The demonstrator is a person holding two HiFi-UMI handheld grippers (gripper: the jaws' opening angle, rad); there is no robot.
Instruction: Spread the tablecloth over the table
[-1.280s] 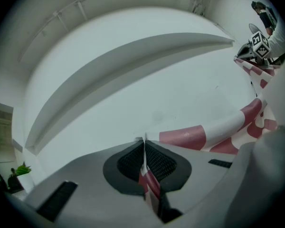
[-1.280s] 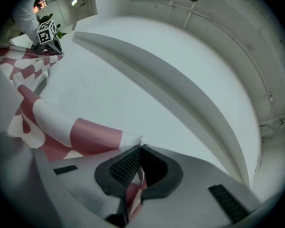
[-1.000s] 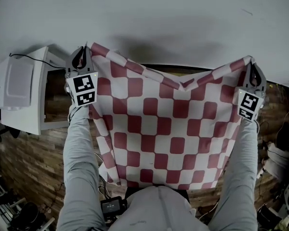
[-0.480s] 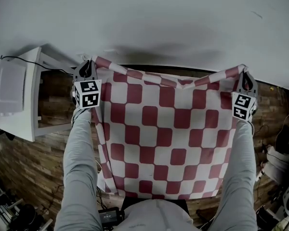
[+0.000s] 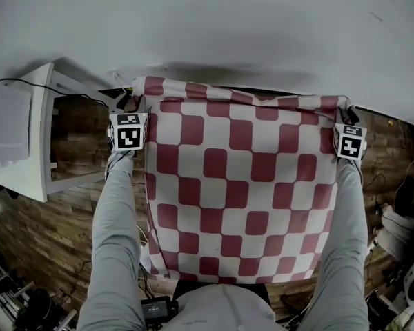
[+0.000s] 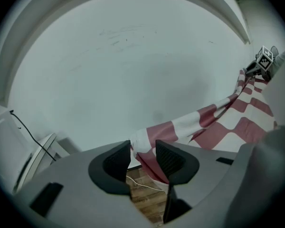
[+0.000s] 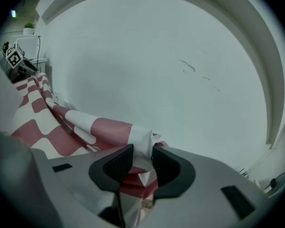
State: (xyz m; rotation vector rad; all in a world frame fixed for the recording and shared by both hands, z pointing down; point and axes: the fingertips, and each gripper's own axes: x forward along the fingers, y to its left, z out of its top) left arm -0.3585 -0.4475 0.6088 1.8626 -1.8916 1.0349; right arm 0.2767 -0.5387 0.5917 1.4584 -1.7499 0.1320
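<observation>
- Jaws on my left gripper point(image 6: 142, 158) have just been opening wide, those on my right gripper point(image 7: 141, 163) partway; a tablecloth point(image 5: 241, 178) corner sits loose between each pair.
- Cloth has dropped: its far hem lies at the table's point(image 5: 228, 26) near edge, so I judge the table hardly covered.
- Writing: none readable, only the cubes' point(image 5: 129, 131) square markers.

Left side: white cabinet point(image 5: 17, 133); below: wood floor point(image 5: 52, 243).
</observation>
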